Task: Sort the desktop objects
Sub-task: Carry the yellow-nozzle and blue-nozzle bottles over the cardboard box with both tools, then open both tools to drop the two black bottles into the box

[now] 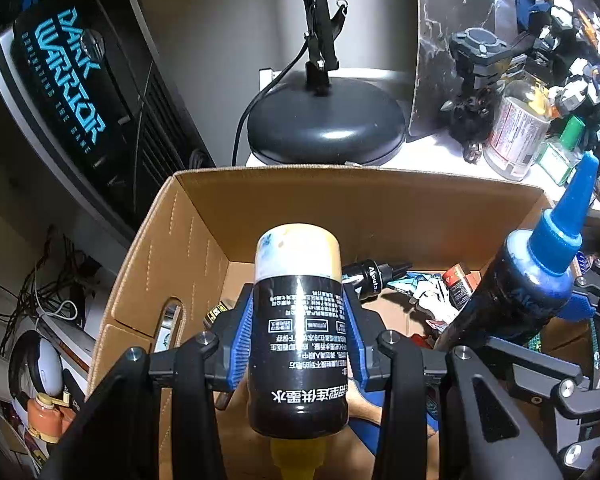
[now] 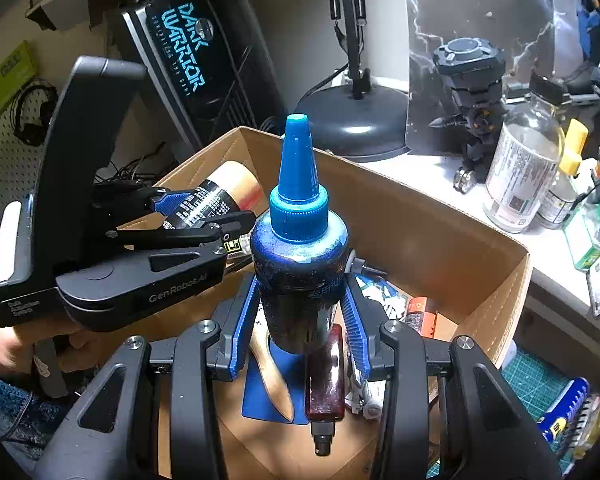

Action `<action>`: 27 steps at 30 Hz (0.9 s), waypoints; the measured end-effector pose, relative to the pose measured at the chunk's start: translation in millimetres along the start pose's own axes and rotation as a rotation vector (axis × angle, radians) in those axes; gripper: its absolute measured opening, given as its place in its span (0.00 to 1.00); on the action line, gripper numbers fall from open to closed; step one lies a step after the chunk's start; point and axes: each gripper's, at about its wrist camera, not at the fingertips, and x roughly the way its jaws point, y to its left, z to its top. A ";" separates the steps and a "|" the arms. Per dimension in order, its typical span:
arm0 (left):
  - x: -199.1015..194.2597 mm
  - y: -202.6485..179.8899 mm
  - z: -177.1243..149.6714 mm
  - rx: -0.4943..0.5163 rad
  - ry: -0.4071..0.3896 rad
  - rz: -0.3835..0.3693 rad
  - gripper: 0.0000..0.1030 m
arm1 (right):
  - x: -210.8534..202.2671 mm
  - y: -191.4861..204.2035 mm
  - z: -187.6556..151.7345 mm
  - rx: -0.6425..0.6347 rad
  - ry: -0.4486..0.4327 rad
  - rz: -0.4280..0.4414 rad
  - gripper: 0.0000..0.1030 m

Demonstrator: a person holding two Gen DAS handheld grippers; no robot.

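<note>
My left gripper (image 1: 299,340) is shut on a yellow ink bottle (image 1: 298,312) with a black label. Its yellow cap points back at the camera and its pale base points away. It hangs over the open cardboard box (image 1: 380,208). My right gripper (image 2: 300,320) is shut on a blue ink bottle (image 2: 300,264) with a blue cone cap that points away, also above the box (image 2: 420,220). In the right wrist view, the left gripper (image 2: 204,210) with the yellow bottle (image 2: 230,184) is at the left, held by a hand. In the left wrist view, the blue bottle (image 1: 536,280) leans in at the right.
In the box lie a red ink bottle (image 2: 326,376), a wooden-handled tool (image 2: 274,376), a black ink bottle (image 1: 374,276) and small packets. Behind the box stand a black lamp base (image 1: 326,124), a computer case (image 1: 72,80), glass bottles (image 2: 520,172) and model robots (image 2: 470,92) on a white desk.
</note>
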 end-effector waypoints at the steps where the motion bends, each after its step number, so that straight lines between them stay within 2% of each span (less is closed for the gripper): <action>1: 0.8 0.4 -1.0 -0.003 0.001 -0.002 0.39 | 0.2 -0.3 0.0 0.001 0.001 0.000 0.37; 15: 12.7 1.4 -6.3 -0.024 0.037 -0.021 0.40 | 6.4 5.5 -1.2 -0.007 0.021 0.011 0.38; 17: 11.6 3.9 -7.0 -0.038 0.037 -0.006 0.40 | 5.7 6.5 -1.2 -0.005 0.018 0.014 0.39; 18: 11.0 5.1 -7.4 -0.045 0.037 0.002 0.44 | 3.3 5.7 -1.3 -0.001 0.006 0.023 0.42; 19: 6.3 5.5 -7.2 -0.045 0.015 0.045 0.49 | -0.2 4.4 -1.5 0.003 -0.010 0.034 0.55; 20: 0.6 6.0 -7.4 -0.047 -0.018 0.076 0.62 | -3.6 3.4 -1.7 0.005 -0.028 0.038 0.61; 21: -5.3 6.6 -7.6 -0.049 -0.051 0.105 0.71 | -6.9 2.6 -1.9 0.005 -0.046 0.036 0.62; 23: -22.0 10.1 -9.1 -0.070 -0.127 0.116 0.75 | -14.6 0.7 -2.5 0.005 -0.068 0.021 0.62; 27: -41.8 16.7 -12.7 -0.103 -0.181 0.097 0.75 | -30.0 -2.4 -4.7 0.008 -0.091 0.019 0.62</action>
